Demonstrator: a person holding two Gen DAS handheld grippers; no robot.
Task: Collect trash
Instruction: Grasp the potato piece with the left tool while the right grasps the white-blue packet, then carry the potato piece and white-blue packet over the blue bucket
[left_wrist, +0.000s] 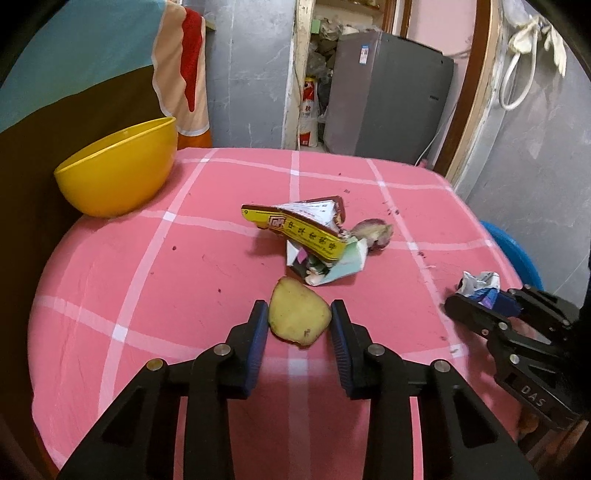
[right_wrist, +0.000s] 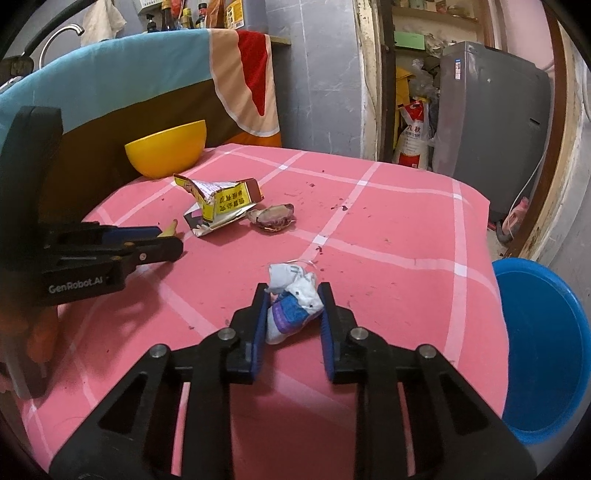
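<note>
Left tongs (left_wrist: 299, 314): jaws set apart on either side of the potato slice (left_wrist: 298, 318), pads close to its 2 edges; contact cannot be confirmed, so this reads as bracketing, not yet a firm hold.
Potato slice: flat on the pink checked bench (left_wrist: 147, 280), directly between the left fingers, its longer axis running roughly across the gap.
Right tongs (right_wrist: 293, 299): jaws narrowed around the crumpled wrapper (right_wrist: 291, 306), both pads appearing to press its sides; judged gripped.
Crumpled wrapper: at the near right part of the bench, standing out beyond the fingertips.
Deciding relation: the blue bin (right_wrist: 546, 350) lies just off the bench's right edge, nearest the right tongs; the yellow bowl (left_wrist: 118, 170) sits at the far left corner, nearer the left tongs.
Remaining trash: torn carton (left_wrist: 310, 236) and onion peel (left_wrist: 373, 230), mid-bench, straight ahead of the left tongs and beyond the slice.
Likely step: lift both pieces, carry each to a container.
</note>
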